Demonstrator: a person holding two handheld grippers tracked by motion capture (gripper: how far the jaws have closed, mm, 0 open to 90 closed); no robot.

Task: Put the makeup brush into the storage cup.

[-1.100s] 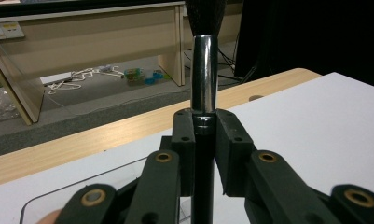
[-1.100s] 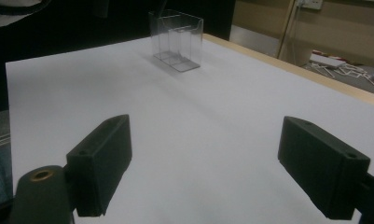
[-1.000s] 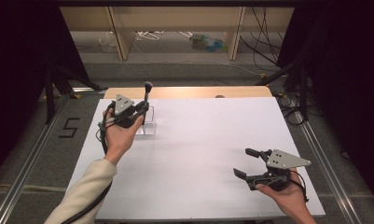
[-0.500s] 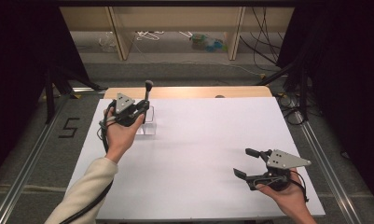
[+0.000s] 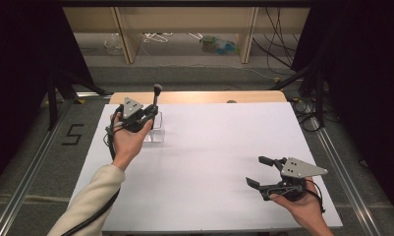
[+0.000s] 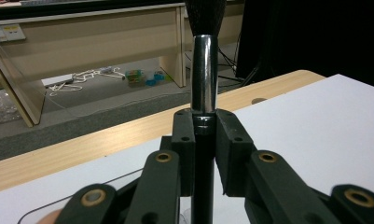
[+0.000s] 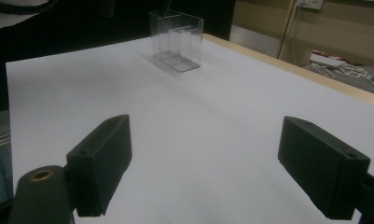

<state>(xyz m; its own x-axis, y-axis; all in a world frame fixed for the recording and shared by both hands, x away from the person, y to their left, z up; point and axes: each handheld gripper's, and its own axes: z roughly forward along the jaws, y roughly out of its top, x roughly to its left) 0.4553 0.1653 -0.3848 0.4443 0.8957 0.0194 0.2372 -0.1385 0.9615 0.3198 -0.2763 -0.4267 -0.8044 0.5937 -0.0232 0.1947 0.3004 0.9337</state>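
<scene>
The left gripper is clamped on a makeup brush, its 2 jaws pressing the brush where the chrome ferrule meets the dark handle. The brush stands upright, with the black bristle head at the top. In the high view, the brush is positioned over the clear acrylic organizer, which stands on the white table surface near its far left corner. Whether the lower end of the handle is inside a compartment cannot be determined.

The right gripper is released: its 2 jaws stand wide apart with nothing between them. It is held low over the near right area of the table, well apart from the organizer. In the right gripper view, the organizer shows internal dividers forming separate compartments.
</scene>
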